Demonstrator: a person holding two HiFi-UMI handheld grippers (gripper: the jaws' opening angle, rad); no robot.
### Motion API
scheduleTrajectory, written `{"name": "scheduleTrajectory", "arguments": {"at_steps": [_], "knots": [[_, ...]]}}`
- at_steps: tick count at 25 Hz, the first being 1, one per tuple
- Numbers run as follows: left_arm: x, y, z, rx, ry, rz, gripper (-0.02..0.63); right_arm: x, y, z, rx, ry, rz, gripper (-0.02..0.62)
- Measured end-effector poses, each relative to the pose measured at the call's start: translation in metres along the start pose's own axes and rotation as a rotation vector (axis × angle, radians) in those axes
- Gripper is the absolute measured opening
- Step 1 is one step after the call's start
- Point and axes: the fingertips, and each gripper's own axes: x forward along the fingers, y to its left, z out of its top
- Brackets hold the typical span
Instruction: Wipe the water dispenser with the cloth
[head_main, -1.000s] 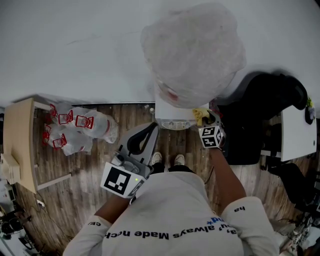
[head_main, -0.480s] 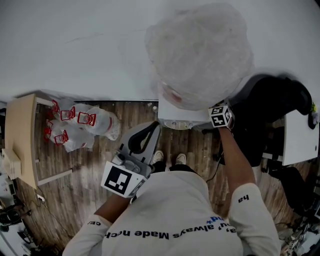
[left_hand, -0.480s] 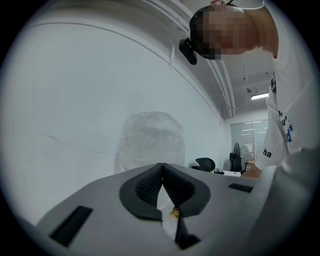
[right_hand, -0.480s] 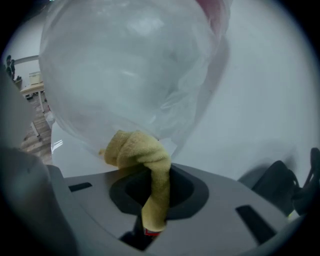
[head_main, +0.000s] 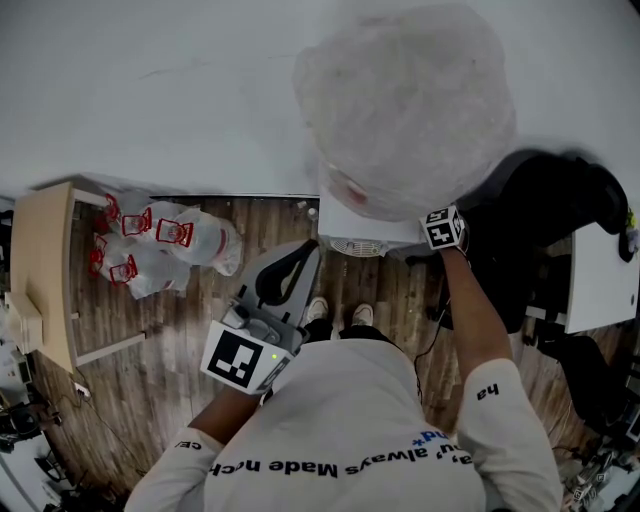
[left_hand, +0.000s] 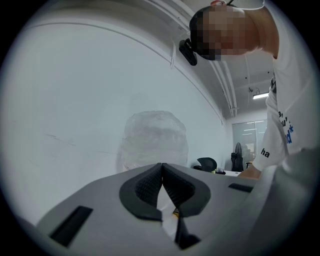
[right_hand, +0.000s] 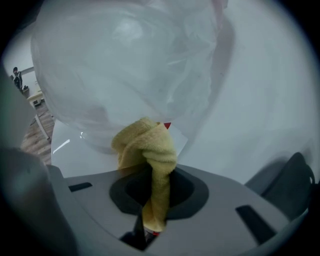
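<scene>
Right side: your right gripper (right_hand: 159, 189) has its jaws pinched on the yellow cloth (right_hand: 148, 150). The cloth runs up between the pads as a twisted strand, then bunches into a wad just past the tips. That wad lies at the water dispenser (right_hand: 75, 150), where its white top meets the plastic-wrapped bottle (right_hand: 125, 65). The bottle's lower curve hangs directly over the wad. The cloth looks pressed to the white top, though exact contact can't be confirmed.

Head view: your right arm reaches forward, and the gripper sits at the dispenser's right front corner, just under the bulge of the bottle. The cloth is hidden from here, behind the gripper.

Left side: your left gripper (left_hand: 162, 184) has its jaws pressed together, tips meeting, with nothing between them. You hold it low and close to your torso, well apart from the dispenser and angled toward it. In the left gripper view the wrapped bottle shows far off above the closed tips.

Surroundings: the dispenser stands against a white wall (head_main: 150, 90) on a wooden floor (head_main: 190, 340). Clear bags with red print (head_main: 160, 255) lie on the floor to the left, beside a pale wooden table (head_main: 40, 270). A black office chair (head_main: 540, 230) sits just right of the dispenser, with a white desk (head_main: 600, 270) past it. Your shoes (head_main: 335, 318) are near the dispenser's front
</scene>
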Motion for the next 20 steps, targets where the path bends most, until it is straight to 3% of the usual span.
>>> {"name": "scheduleTrajectory", "arguments": {"at_steps": [9,20], "knots": [[-0.001,-0.005,0.001,-0.007,-0.016,-0.009,0.02,-0.007,0.009,-0.006,-0.06,0.001,0.005,0.052],[-0.005,-0.007,-0.001,-0.001,-0.009,-0.013,0.02,-0.017,0.021,-0.016,-0.064,-0.001,-0.01,0.051]]}}
